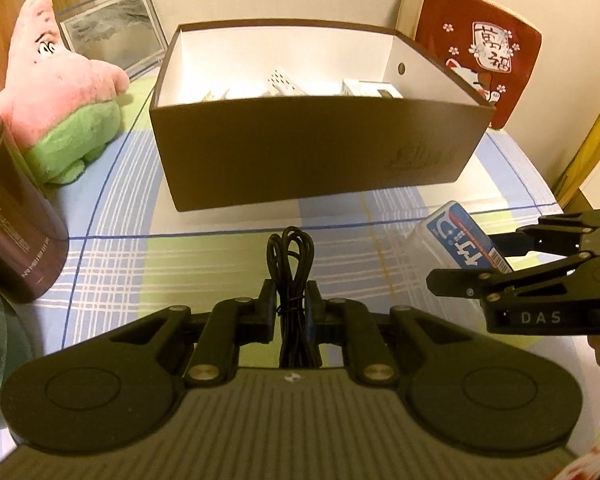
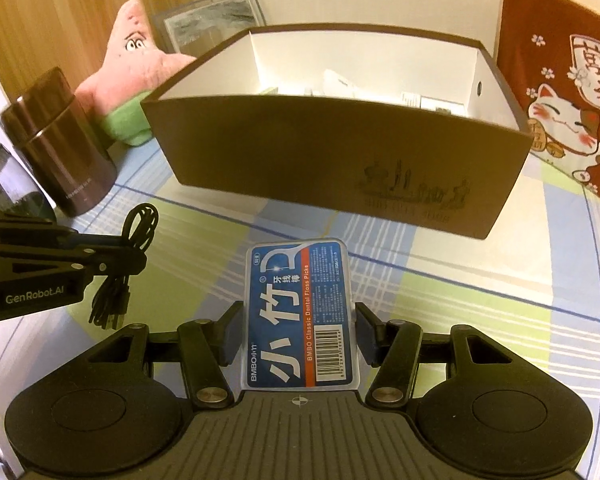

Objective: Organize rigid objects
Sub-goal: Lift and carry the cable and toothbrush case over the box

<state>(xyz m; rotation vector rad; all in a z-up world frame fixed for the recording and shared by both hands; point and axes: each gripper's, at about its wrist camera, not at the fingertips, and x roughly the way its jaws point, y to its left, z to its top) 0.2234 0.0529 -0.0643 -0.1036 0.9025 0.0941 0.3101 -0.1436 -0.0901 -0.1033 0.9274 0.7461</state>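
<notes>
Cable and floss case held before the brown box (image 1: pixel 308 152).
The left gripper (image 1: pixel 292 300) pinched a bundled black cable (image 1: pixel 292 264); the right gripper (image 2: pixel 298 320) clamped a floss-pick case (image 2: pixel 300 312), both above the checked surface (image 1: pixel 180 256), near the box's front wall.

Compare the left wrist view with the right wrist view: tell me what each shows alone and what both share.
Left wrist only: nothing certain.

Right wrist only: the readable label on the blue-and-white plastic floss pick case, clamped in the right tongs.

Both: the open brown cardboard box, the bundled black cable in the left tongs, the pink star plush toy.
</notes>
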